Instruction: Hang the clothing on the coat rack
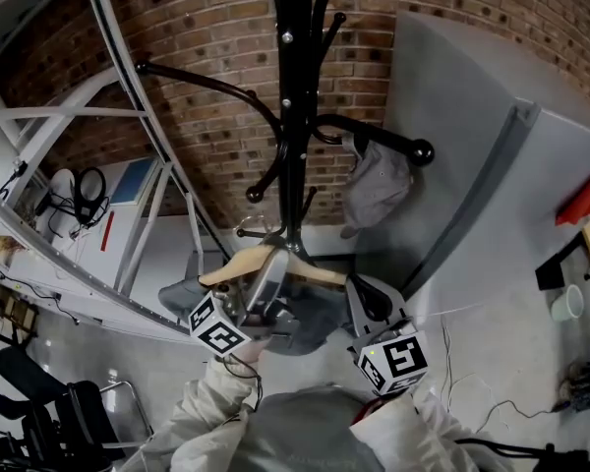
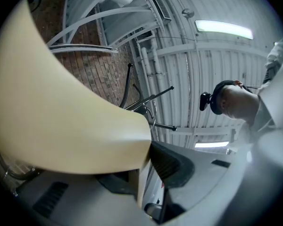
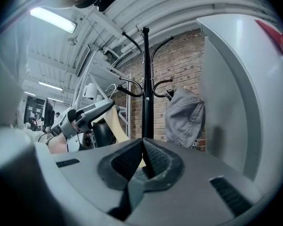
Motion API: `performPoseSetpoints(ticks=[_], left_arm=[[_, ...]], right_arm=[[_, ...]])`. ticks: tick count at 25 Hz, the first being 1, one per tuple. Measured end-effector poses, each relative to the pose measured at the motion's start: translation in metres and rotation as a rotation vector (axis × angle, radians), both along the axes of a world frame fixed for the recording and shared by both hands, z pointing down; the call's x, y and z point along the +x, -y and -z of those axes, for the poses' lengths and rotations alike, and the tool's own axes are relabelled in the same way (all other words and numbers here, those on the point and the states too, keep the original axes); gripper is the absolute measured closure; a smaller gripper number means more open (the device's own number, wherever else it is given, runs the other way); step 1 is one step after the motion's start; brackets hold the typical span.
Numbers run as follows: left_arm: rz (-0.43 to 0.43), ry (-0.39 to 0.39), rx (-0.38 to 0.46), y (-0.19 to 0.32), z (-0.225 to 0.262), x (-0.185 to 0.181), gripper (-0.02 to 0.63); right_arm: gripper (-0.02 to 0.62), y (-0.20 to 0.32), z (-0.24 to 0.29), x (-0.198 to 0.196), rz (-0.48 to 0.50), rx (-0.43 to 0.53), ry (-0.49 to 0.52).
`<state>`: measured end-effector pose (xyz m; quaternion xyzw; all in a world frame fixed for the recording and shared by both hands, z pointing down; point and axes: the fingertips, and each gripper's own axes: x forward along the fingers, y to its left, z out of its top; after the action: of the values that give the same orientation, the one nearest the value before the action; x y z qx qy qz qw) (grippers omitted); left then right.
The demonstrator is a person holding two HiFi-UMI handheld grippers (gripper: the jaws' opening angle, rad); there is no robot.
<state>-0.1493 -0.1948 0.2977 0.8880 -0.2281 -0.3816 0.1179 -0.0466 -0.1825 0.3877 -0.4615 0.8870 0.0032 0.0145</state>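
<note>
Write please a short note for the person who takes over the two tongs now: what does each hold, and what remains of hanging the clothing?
Left tongs: shut on the wooden hanger.
Right tongs: shut, apparently pinching the grey garment that seems to hang on it.
Both are low, in front of the coat rack pole. A grey cap hangs on a right-hand hook.
Done: garment is on the hanger.
Left: lift the hanger onto a free hook, then open both tongs.
</note>
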Motion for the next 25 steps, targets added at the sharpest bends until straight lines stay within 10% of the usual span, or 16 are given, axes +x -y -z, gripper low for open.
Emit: performPoseSetpoints(ticks=[25], left_arm=[[-0.043,-0.024,0.024,0.05,0.016,-0.001,0.511]], right_arm=[[0.571,0.031,0.002,-0.004,-0.046,0.008,-0.006]])
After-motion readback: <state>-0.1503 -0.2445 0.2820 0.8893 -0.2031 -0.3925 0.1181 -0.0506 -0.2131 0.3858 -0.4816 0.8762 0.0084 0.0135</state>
